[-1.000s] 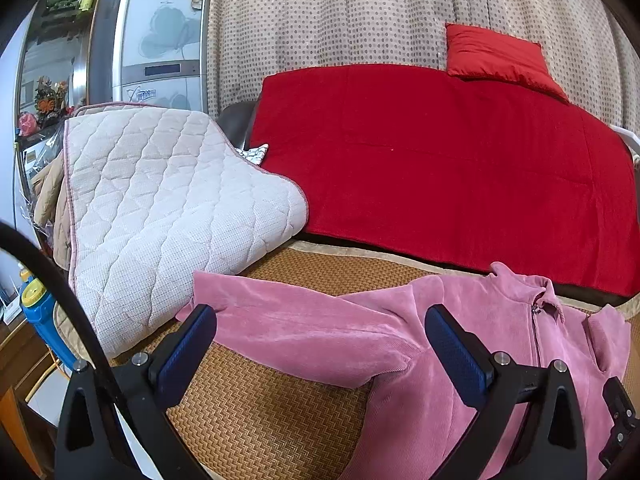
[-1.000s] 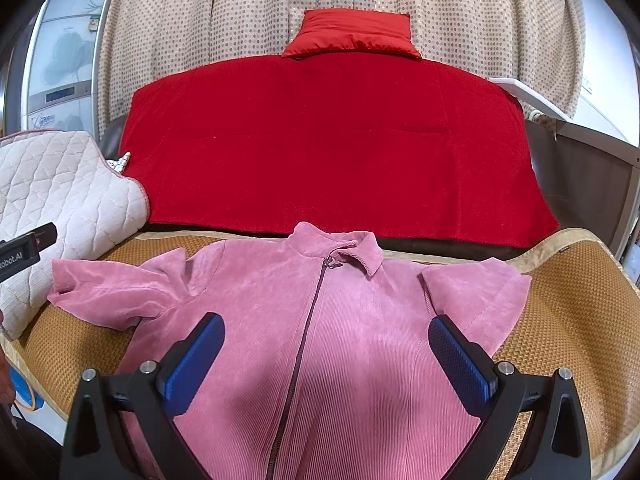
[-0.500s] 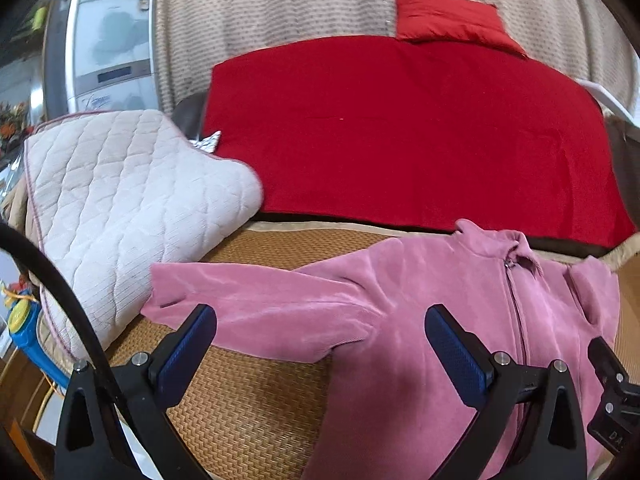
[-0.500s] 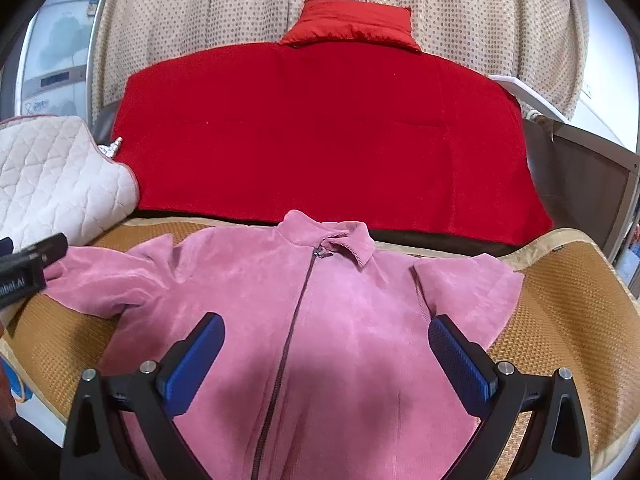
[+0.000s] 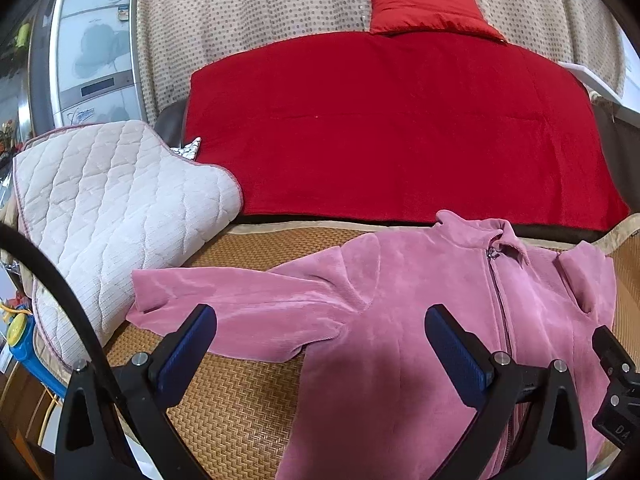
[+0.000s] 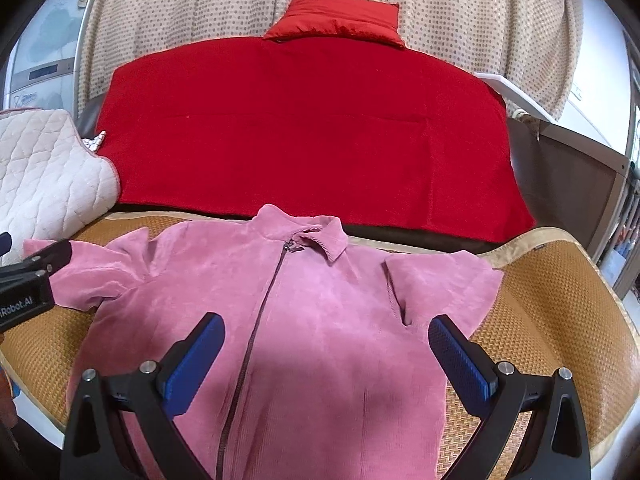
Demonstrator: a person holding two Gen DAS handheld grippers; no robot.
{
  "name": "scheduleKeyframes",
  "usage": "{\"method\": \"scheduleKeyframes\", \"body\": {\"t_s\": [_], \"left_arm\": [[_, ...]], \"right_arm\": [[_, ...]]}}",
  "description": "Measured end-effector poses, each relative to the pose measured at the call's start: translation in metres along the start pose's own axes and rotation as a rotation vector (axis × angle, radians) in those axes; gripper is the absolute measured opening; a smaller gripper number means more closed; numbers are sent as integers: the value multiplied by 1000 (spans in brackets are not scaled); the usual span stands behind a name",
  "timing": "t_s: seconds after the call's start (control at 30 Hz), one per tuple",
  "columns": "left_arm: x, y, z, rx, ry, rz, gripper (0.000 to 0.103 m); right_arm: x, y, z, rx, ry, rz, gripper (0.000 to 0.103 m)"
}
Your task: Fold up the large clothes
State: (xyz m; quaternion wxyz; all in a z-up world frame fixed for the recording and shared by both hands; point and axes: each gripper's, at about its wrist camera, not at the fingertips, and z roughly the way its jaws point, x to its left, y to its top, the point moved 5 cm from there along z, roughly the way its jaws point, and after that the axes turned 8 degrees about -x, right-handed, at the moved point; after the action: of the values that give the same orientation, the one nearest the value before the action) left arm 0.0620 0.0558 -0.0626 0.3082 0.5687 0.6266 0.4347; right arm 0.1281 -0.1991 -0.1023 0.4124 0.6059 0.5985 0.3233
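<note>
A pink zip-up jacket (image 6: 320, 312) lies face up on a woven bamboo mat (image 6: 560, 300), collar toward the far side. Its left sleeve (image 5: 240, 300) stretches out flat toward the quilted cushion. Its right sleeve (image 6: 440, 284) is folded in short. My left gripper (image 5: 320, 344) is open and empty, above the left sleeve and armpit. My right gripper (image 6: 326, 352) is open and empty, above the jacket's chest. Part of the left gripper shows at the left edge of the right wrist view (image 6: 28, 280).
A white quilted cushion (image 5: 112, 208) lies at the mat's left end, next to the sleeve cuff. A red blanket (image 6: 304, 140) covers the sofa back behind, with a red pillow (image 6: 340, 16) on top. A blue and yellow object (image 5: 20, 336) sits off the left edge.
The left gripper has swung right and up, bringing more of the jacket into its view. The right gripper has risen slightly over the jacket. Both stay open.
</note>
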Motion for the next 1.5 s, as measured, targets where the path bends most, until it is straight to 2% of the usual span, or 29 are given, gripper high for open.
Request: {"method": "scheduleKeyframes", "body": {"t_s": [0.73, 1.5], "left_arm": [[3, 0, -2, 2, -3, -3, 103], [-9, -3, 1, 11, -26, 19, 103]], "right_arm": [[6, -1, 0, -4, 24, -9, 103], [1, -3, 2, 12, 7, -20, 103]]}}
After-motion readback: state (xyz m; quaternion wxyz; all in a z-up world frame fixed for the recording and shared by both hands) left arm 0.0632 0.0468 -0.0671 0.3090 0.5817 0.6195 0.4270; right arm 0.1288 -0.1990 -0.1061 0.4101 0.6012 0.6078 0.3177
